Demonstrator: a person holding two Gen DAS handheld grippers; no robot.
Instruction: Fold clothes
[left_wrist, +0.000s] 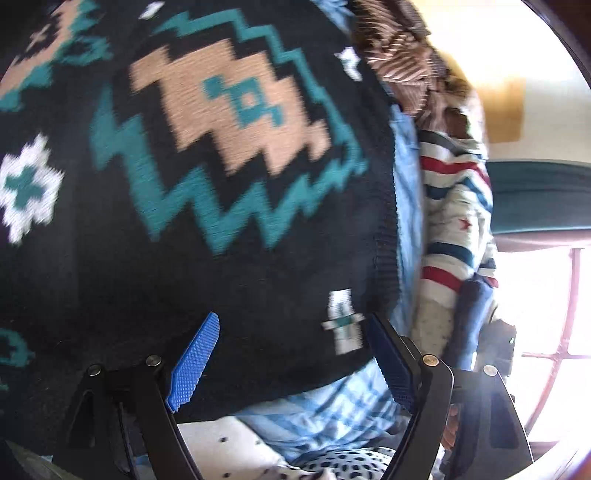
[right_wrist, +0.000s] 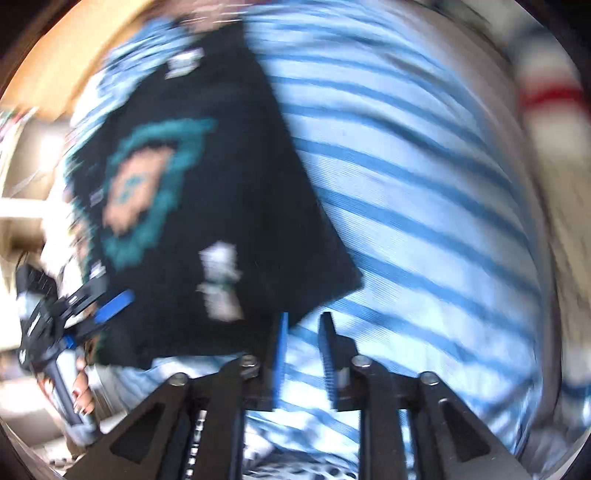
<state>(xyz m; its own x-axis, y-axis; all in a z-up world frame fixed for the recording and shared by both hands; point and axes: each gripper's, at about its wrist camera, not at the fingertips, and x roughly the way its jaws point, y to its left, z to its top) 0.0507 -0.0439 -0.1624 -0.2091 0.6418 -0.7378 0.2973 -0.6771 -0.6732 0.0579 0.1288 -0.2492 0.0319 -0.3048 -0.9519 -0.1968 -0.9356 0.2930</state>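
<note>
A black knitted sweater (left_wrist: 207, 206) with teal, tan and white patterns fills the left wrist view; it also shows in the right wrist view (right_wrist: 221, 192). It lies on a light blue striped garment (right_wrist: 424, 206). My left gripper (left_wrist: 291, 332) is open, its blue pads (left_wrist: 192, 362) over the sweater's near edge; it also shows in the right wrist view (right_wrist: 92, 314). My right gripper (right_wrist: 303, 332) has its jaws a narrow gap apart, at the sweater's corner, with nothing clearly between them. Both views are blurred.
A white garment (left_wrist: 454, 206) with red and blue stripes and stars lies to the right, with a brown patterned cloth (left_wrist: 402, 51) behind it. A spotted fabric (left_wrist: 343, 465) lies under the left gripper. A bright window (left_wrist: 554, 314) is at far right.
</note>
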